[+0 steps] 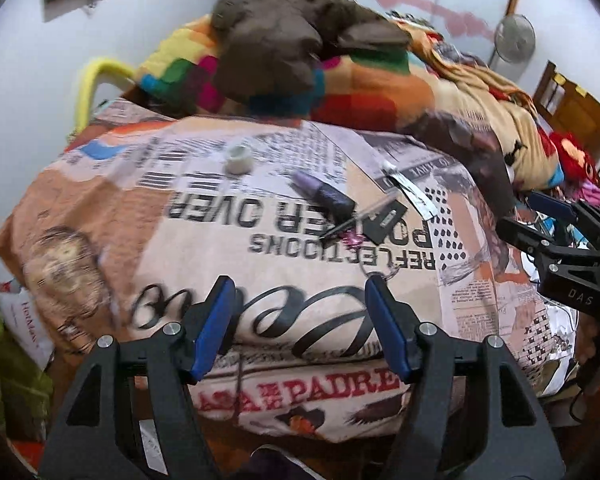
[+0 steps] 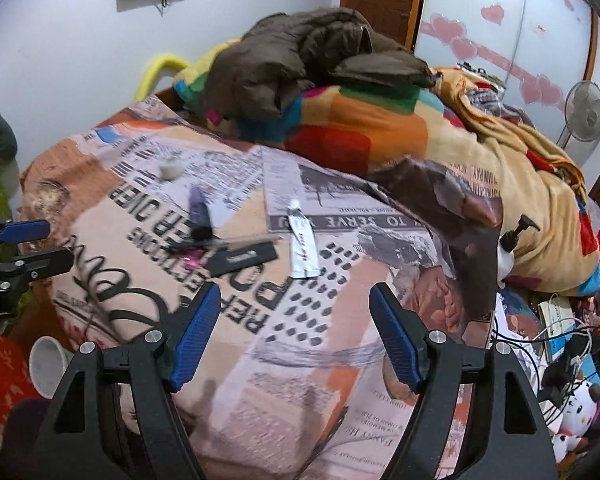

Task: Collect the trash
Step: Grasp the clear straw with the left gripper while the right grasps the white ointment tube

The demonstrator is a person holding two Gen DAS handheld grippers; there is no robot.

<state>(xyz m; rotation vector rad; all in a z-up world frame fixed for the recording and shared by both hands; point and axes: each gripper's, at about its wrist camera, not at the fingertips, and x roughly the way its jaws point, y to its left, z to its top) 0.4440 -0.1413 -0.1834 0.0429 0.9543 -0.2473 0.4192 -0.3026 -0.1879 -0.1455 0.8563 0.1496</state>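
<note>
Both the left gripper [image 1: 300, 320] and right gripper [image 2: 296, 328] stood wide and empty above the printed bedcover [image 1: 180, 240], lined up toward scattered trash: tube [image 2: 303, 246], purple stick [image 2: 199, 210], black card [image 2: 240, 258]

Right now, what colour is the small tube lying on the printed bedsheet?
White with dark print, the small tube shows best in the right wrist view.
</note>
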